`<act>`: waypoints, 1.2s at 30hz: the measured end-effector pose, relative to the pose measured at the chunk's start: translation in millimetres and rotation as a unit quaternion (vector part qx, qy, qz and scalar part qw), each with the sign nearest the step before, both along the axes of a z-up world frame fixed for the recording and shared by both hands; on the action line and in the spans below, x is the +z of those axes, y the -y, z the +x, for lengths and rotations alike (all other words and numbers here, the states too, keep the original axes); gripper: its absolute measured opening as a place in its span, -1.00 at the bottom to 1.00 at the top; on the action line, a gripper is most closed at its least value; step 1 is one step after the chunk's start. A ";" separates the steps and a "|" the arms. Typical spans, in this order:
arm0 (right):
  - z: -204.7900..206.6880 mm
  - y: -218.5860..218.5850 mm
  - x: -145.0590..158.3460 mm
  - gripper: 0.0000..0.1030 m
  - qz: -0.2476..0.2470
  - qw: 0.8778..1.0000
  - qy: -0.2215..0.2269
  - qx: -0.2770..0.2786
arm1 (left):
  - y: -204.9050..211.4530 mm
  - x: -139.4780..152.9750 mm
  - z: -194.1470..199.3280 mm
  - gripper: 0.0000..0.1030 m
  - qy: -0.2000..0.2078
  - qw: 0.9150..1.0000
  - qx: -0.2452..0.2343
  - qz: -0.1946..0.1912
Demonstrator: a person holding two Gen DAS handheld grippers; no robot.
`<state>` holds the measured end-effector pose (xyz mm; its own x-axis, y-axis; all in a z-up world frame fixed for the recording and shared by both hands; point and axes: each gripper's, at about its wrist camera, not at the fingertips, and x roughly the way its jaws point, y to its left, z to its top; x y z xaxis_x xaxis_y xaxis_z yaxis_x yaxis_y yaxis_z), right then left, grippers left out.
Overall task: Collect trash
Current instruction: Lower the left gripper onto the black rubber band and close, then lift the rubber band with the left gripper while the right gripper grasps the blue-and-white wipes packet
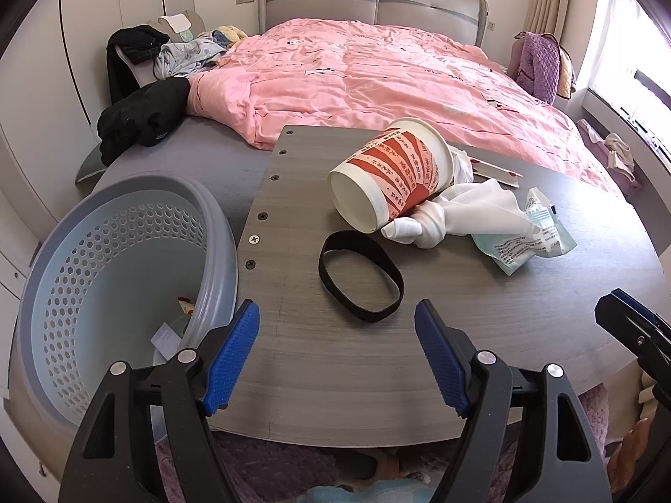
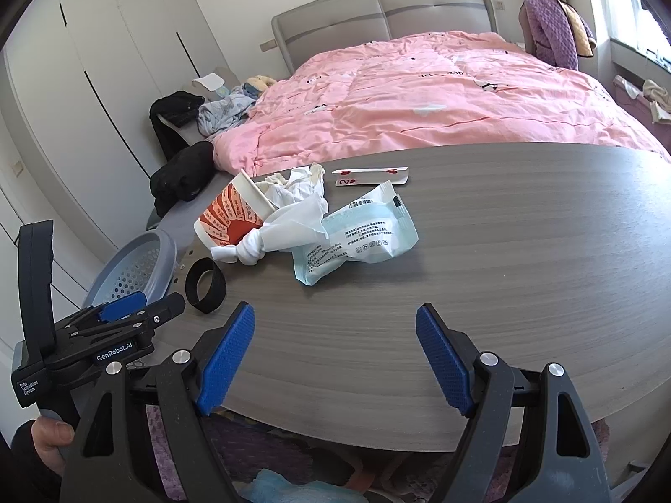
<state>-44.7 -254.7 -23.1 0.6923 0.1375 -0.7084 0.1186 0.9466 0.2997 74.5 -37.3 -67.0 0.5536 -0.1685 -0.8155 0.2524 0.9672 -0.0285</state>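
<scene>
Fingers of the left gripper [image 1: 336, 350] spread wide with nothing between the blue pads, hovering above the near edge of the grey wooden table [image 1: 461, 335]. Same with the right gripper [image 2: 335, 354]: parted, empty, poised over the table's near edge, to the right of the left gripper. Just beyond the left fingertips, flat on the table, a black elastic band [image 1: 360, 274]. Past the band, a paper cup [image 1: 390, 182] with red and white print, tipped on its side, mouth facing away toward the bed, crumpled white tissue [image 2: 300, 186] spilling from it. Against the cup's side, touching it, a knotted white plastic bag [image 1: 453, 209]. Right of the bag and partly under it, a pale blue printed wrapper [image 1: 526, 239], torn open. Behind the cup, near the table's far edge, a playing card [image 2: 371, 177] with red hearts. Left of the table, just beside its edge, a pale blue perforated basket [image 1: 84, 251], a few scraps of paper at the bottom. Beyond the table, a bed under a pink quilt [image 1: 377, 71], with dark clothes [image 1: 142, 113] heaped at its left corner.
</scene>
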 end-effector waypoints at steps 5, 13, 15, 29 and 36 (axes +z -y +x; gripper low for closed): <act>-0.2 5.4 -4.4 0.51 0.010 1.000 0.000 0.002 | 11.1 -5.8 4.9 0.42 -0.006 1.000 -0.004 0.006; -2.1 16.4 -10.6 0.51 0.024 1.000 -0.003 -0.003 | 26.7 -22.6 23.9 0.42 -0.014 1.000 0.002 0.021; -2.1 18.3 -11.3 0.51 0.025 1.000 -0.003 -0.004 | 28.4 -26.4 28.2 0.42 -0.015 1.000 0.007 0.024; 0.6 23.9 -16.8 0.51 0.033 0.999 -0.008 -0.004 | 29.2 -32.5 32.6 -0.17 -0.014 0.999 0.017 0.027; 2.5 28.1 -16.9 0.51 0.031 0.999 -0.006 -0.002 | 19.9 -23.8 23.4 -0.36 -0.012 1.000 0.020 0.020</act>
